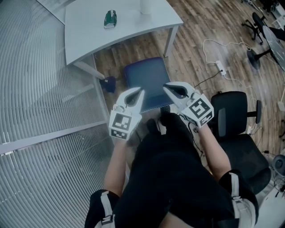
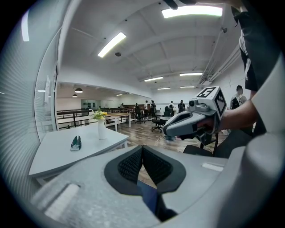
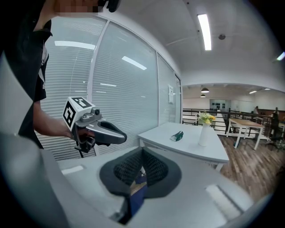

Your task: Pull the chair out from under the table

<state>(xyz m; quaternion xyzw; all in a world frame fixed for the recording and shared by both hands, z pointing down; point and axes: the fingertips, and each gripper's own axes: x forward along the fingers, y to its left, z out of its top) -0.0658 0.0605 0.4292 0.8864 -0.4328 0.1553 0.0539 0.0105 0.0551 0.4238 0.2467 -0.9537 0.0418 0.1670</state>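
Observation:
The chair (image 1: 144, 75) has a dark blue seat and stands on the wood floor, its far edge close to the white table (image 1: 124, 31). My left gripper (image 1: 139, 92) and right gripper (image 1: 167, 87) hover side by side over the seat's near edge, both shut and holding nothing. In the left gripper view the black pads (image 2: 131, 167) meet, with a strip of blue seat (image 2: 149, 196) below them and the right gripper (image 2: 187, 122) beside. The right gripper view shows its own closed pads (image 3: 153, 168) and the left gripper (image 3: 100, 131).
A green object (image 1: 110, 18) and a white vase (image 1: 145, 5) sit on the table. A glass wall with blinds (image 1: 40, 89) runs along the left. A black office chair (image 1: 236, 129) stands at the right, near a power strip and cables (image 1: 220, 67). A small blue thing (image 1: 108, 83) lies by the table leg.

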